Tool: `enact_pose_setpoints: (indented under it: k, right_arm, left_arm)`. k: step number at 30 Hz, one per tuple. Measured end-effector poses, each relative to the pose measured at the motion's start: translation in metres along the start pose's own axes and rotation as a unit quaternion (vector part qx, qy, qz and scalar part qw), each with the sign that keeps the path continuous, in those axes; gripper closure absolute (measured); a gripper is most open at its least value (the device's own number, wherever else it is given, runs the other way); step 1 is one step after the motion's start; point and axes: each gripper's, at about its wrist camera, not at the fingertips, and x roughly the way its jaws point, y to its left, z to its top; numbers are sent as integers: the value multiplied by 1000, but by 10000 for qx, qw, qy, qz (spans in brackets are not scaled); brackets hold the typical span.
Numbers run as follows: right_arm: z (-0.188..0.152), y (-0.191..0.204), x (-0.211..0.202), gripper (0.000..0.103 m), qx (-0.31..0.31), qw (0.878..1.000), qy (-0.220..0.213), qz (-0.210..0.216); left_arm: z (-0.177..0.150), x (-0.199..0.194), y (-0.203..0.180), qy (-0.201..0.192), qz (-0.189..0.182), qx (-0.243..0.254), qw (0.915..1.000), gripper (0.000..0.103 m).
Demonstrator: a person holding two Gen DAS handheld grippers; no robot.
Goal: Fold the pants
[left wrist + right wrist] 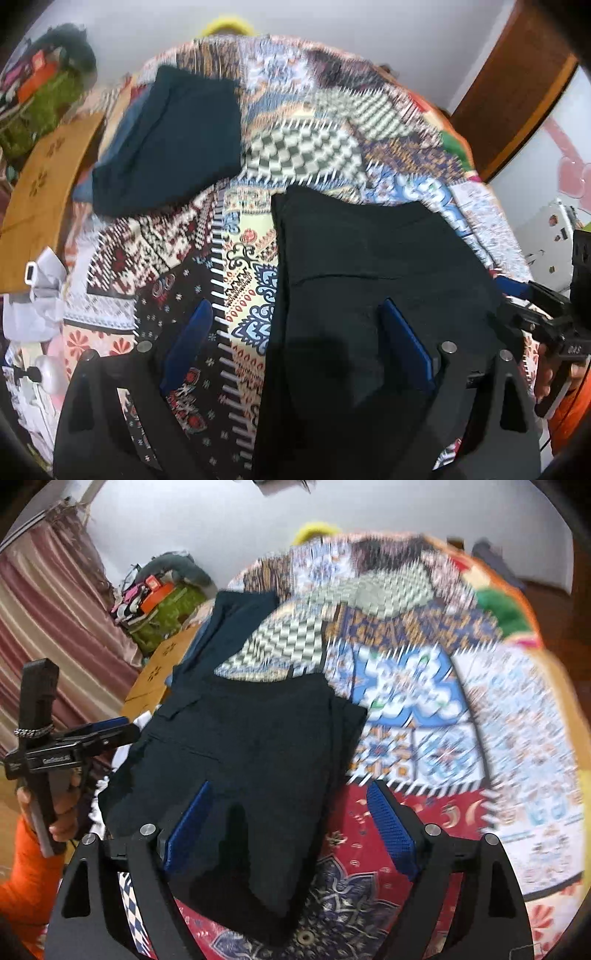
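Dark pants [373, 273] lie folded on a patterned quilt [314, 147]. They also show in the right wrist view [251, 760]. My left gripper [295, 332] is open just above the pants' left edge, its right finger over the cloth. My right gripper [291, 823] is open above the pants' right edge, its left finger over the cloth. Neither holds anything. The right gripper shows at the right edge of the left wrist view [532, 310], and the left gripper at the left of the right wrist view [92, 734].
A second folded dark garment [170, 147] lies on the quilt further back left, also seen in the right wrist view [229, 627]. A wooden board [44, 177] and cluttered green bag [40, 107] stand to the left. A wooden door [517, 81] stands at the right.
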Motion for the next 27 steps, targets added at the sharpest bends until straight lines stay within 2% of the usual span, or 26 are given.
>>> enact_pose_setpoints:
  k: [5,10,12,14,16,18,22,25,27]
  right_arm:
    - [3,-14,29,20,398,9968,453,530]
    - [10,-17,38,21,408,9938,576,855]
    - [10,-19,41,22,482,9922,624,970]
    - [11,-20,42,26,522,9909,669,1046]
    - [14,-20,43,34,544,9902,699,1079]
    - [18,-21,44,43,656,9888,710,1140]
    - [25,-20,42,60,805,9888,649,1073]
    - [32,-13,35,74,692,9912,532,990]
    - [37,-6,31,79,539,9929,461,952]
  left_arm:
    - [8,25,2,425,-583,-270,9970,9]
    - [15,46,0,764,-997,-503,9908,11]
    - [18,47,-1,833,-1197,-529,9879,24]
    - [20,48,-3,881,-1282,-587,9861,29]
    - [22,48,-4,893,-1300,-609,9856,34]
    - [22,45,-4,862,-1302,-614,9858,43]
    - [20,31,-4,596,-1240,-441,9895,57]
    - [21,22,-3,423,-1276,-376,9902,65]
    - [22,12,-5,269,-1206,-264,9920,70]
